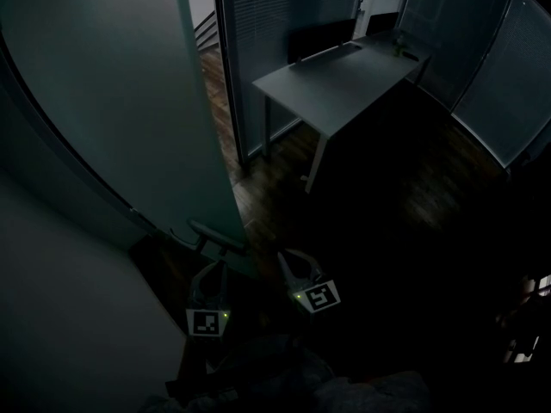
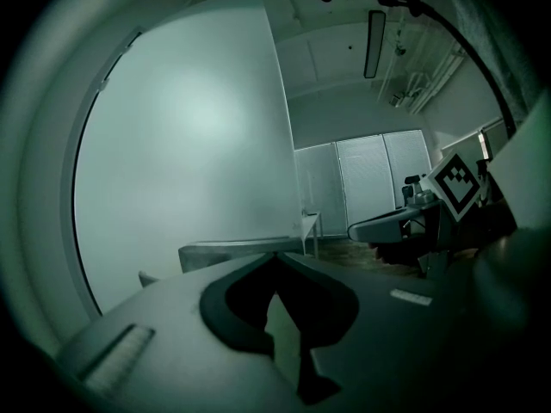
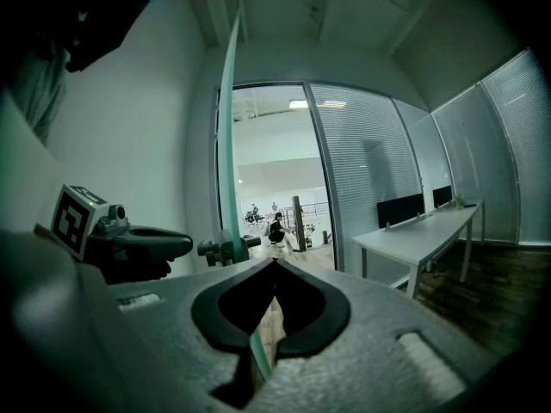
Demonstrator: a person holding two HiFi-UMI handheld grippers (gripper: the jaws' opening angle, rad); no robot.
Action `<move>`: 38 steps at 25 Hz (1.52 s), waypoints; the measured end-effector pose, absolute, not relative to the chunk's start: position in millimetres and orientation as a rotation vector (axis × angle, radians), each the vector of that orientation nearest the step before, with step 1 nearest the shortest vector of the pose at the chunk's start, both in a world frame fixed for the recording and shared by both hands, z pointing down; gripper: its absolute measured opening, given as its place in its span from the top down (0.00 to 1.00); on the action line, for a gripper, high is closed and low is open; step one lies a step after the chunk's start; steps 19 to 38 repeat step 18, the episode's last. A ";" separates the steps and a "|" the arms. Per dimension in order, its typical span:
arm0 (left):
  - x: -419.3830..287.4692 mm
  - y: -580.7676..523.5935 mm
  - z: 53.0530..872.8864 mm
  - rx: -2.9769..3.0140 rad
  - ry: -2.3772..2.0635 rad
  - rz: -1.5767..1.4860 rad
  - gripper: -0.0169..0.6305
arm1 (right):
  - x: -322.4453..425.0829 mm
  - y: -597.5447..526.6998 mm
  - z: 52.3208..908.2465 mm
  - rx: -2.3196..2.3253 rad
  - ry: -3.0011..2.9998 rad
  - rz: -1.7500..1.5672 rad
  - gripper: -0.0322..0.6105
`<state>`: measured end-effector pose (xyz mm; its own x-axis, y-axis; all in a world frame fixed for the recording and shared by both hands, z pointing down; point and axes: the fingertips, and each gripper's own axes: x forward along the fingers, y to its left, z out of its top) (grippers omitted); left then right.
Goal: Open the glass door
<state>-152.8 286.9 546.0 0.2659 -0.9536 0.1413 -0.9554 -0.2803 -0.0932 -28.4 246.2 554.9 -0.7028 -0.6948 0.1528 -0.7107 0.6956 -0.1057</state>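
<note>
The frosted glass door [image 1: 112, 101] stands swung inward at the left, and its thin edge [image 3: 227, 144] shows green in the right gripper view. A horizontal bar handle [image 1: 217, 233] sits low on the door near that edge. My left gripper [image 1: 212, 269] is shut just below and behind the handle [image 2: 241, 249], with nothing visible between its jaws; whether it touches the bar I cannot tell. My right gripper [image 1: 289, 261] is beside it, to the right of the door's edge, also shut and holding nothing. Each gripper sees the other: left gripper [image 3: 129, 246], right gripper [image 2: 400, 222].
The room is dark. A white desk [image 1: 336, 80] stands ahead right, against partitions with blinds [image 1: 284, 15]. The open doorway [image 3: 275, 170] leads to a bright hall where a person [image 3: 275, 228] crouches far off. A wall [image 1: 69, 317] runs along the left.
</note>
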 end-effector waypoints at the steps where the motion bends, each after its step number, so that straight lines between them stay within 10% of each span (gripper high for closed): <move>1: -152.5 287.3 546.1 2.491 -1.880 0.263 0.97 | -28.2 246.2 555.7 1.164 -2.799 0.240 0.95; 38: -154.3 287.2 544.7 2.487 -1.893 0.281 0.97 | -28.8 245.8 554.9 1.158 -2.804 0.243 0.95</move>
